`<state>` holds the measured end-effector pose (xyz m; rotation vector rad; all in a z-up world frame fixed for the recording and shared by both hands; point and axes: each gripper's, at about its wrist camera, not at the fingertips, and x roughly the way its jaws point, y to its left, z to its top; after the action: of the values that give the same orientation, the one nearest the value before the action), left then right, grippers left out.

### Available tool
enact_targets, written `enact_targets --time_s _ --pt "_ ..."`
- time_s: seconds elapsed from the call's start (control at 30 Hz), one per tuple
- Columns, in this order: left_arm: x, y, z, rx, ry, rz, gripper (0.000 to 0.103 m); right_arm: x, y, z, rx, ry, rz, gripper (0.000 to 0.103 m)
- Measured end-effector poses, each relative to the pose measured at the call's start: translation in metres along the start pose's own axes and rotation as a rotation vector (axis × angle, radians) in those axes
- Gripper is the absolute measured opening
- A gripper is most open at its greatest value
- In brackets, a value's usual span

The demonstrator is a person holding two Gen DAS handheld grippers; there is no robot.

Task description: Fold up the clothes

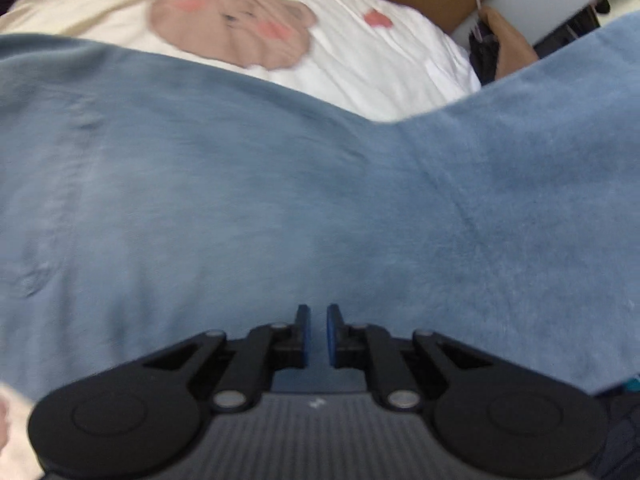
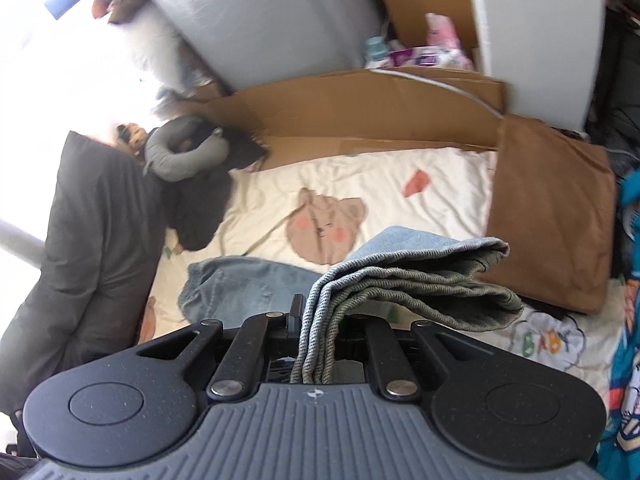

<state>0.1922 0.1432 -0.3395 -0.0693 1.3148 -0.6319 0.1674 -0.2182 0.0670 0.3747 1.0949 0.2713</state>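
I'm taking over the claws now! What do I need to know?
Left claw: nearly shut, nothing between its pads, hovering over the blue garment.
Right claw: shut on several bunched layers of the garment, lifted above the bear-print sheet.
Done: the garment looks partly folded over.
Left: probably lay it down, finish the fold and smooth it flat.

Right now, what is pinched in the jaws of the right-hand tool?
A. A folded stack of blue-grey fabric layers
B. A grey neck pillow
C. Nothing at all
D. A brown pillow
A: in the right wrist view the right gripper is closed on several layers of folded blue-grey garment, whose edges run down between the jaws, while the brown pillow and grey neck pillow lie apart on the bedsheet.
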Motion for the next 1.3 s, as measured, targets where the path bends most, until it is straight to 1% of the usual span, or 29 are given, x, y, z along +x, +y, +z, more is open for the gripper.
enact_targets --time_s 0.07,0.23,0.4,0.47,0.57,0.7,0.83,1.0,1.17,1.3 --pt "-0.019 0.018 -0.009 -0.035 -0.037 0.01 0.01 0.009 0.015 0.004 -0.012 0.017 0.009 0.009" --pt "-0.052 0.055 -0.026 -0.177 -0.121 0.035 0.01 0.037 0.049 0.015 -0.045 0.043 0.058 0.009" --pt "-0.07 0.066 -0.047 -0.259 -0.165 0.036 0.011 0.075 0.087 0.025 -0.089 0.09 0.119 0.009" --pt "-0.077 0.07 -0.054 -0.279 -0.183 0.037 0.011 0.092 0.1 0.029 -0.1 0.108 0.141 0.009" --pt "-0.094 0.075 -0.067 -0.294 -0.253 0.067 0.011 0.116 0.118 0.037 -0.113 0.133 0.168 0.009" --pt "-0.113 0.09 -0.078 -0.362 -0.31 0.078 0.011 0.145 0.138 0.044 -0.122 0.162 0.205 0.009" --pt "-0.122 0.098 -0.084 -0.386 -0.329 0.092 0.011 0.172 0.153 0.049 -0.115 0.195 0.228 0.009" --pt "-0.125 0.105 -0.089 -0.404 -0.34 0.103 0.011 0.206 0.169 0.05 -0.12 0.243 0.233 0.009" --pt "-0.141 0.11 -0.094 -0.454 -0.415 0.097 0.011 0.237 0.181 0.044 -0.092 0.274 0.269 0.009" --pt "-0.149 0.115 -0.097 -0.486 -0.434 0.099 0.011 0.267 0.186 0.042 -0.052 0.29 0.274 0.009"
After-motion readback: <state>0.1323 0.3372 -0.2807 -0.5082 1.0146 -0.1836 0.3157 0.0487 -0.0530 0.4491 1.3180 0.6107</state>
